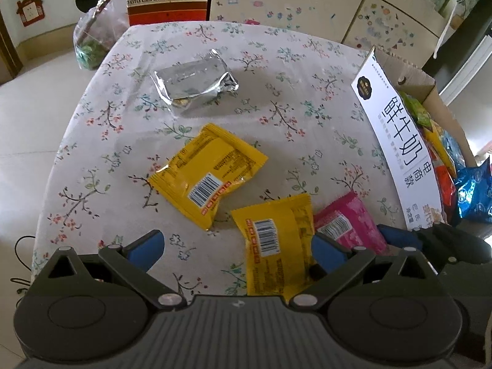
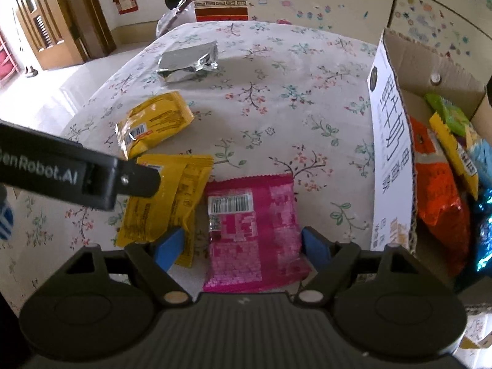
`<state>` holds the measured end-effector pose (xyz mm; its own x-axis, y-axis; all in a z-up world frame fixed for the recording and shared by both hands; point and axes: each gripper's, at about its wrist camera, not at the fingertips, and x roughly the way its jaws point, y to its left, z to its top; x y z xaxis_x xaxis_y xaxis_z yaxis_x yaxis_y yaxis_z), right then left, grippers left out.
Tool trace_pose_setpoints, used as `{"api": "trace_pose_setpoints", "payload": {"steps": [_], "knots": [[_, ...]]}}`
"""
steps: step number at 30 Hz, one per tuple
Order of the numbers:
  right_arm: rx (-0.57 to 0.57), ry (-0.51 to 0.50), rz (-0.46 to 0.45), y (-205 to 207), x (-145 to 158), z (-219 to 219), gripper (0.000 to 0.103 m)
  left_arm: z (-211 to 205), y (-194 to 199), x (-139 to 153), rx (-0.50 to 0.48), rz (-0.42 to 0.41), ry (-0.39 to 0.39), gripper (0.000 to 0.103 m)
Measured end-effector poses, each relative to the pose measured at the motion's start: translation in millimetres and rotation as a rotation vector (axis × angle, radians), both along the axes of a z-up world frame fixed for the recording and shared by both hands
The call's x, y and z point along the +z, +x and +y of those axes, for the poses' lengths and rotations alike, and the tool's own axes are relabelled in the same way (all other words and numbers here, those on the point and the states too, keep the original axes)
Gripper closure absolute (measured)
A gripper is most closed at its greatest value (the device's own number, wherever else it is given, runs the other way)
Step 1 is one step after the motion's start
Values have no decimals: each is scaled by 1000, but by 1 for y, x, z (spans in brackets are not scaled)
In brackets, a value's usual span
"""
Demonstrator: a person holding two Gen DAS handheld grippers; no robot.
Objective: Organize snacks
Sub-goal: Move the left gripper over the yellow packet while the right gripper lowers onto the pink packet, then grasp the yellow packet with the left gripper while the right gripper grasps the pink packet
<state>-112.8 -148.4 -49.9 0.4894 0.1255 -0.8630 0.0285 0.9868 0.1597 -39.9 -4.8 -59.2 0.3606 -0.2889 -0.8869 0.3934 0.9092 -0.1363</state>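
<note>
crinkled silver foil pouch (image 1: 195,83), floral tablecloth (image 1: 307,98)

Both the left gripper (image 1: 236,246) and right gripper (image 2: 243,246) hang low with blue fingers spread wide
</note>
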Motion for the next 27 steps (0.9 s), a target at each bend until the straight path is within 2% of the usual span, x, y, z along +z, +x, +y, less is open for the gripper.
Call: {"api": "trace_pose_setpoints", "payload": {"steps": [1,3,5,8,12,18,20,24,27], "knots": [[0,5,0,0,0,0,19,-1,0,-1,0,3,-1,0],[4,4,-3,-1,1,0,25,-1,0,-2,0,6,-1,0],[18,-1,-9,-4,4,1,43,-2,-1,-2,0,4,3,0],[24,30,9,-8,9,-1,45,-2,-2,-4,7,9,6,0],[-17,-16,36,-15,8,-7,47,-9,-6,-10,0,18,16,0],[-26,1,58,-21,8,-10,47,-17,-6,-14,19,23,-6,0],[-28,13,58,-20,7,-10,44,-21,-6,-15,20,23,-5,0],[-24,16,56,-20,6,-7,37,-30,-6,-24,18,28,45,0],[-13,6,54,-19,3,-1,30,-40,-12,-30,-16,-9,119,0]]}}
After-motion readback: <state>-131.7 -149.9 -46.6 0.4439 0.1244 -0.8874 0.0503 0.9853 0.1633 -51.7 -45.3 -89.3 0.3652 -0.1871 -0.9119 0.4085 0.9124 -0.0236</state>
